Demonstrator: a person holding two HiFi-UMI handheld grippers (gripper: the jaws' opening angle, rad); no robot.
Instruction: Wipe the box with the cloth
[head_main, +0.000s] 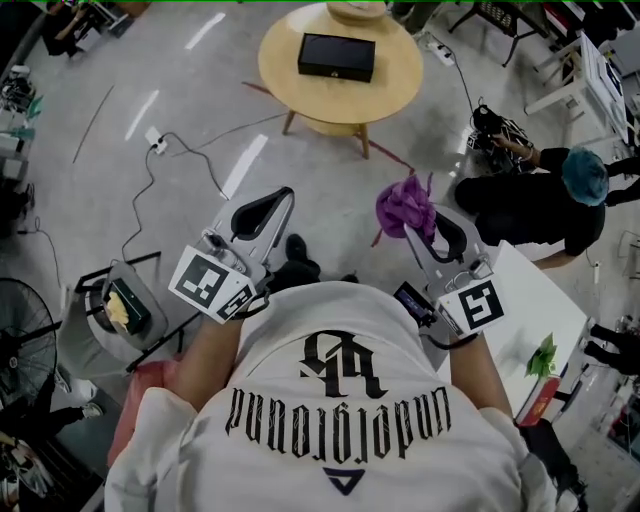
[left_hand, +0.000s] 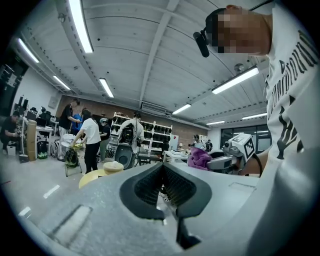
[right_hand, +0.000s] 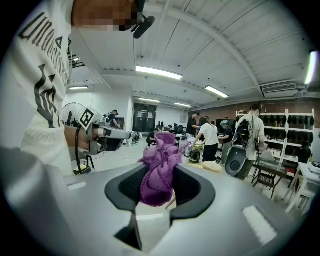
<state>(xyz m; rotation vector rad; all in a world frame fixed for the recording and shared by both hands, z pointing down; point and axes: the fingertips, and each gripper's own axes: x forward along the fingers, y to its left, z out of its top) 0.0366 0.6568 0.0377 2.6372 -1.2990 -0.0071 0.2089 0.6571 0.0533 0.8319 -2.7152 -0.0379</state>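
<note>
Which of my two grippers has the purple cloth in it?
The right gripper, jaws shut on the purple cloth. The left gripper is shut with nothing between its jaws.

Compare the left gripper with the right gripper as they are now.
The left gripper is shut on nothing; the right gripper is shut on a crumpled purple cloth. The left gripper's tip shows bare from above; the right gripper's is covered by cloth. Both are grey, and each carries a marker cube.
</note>
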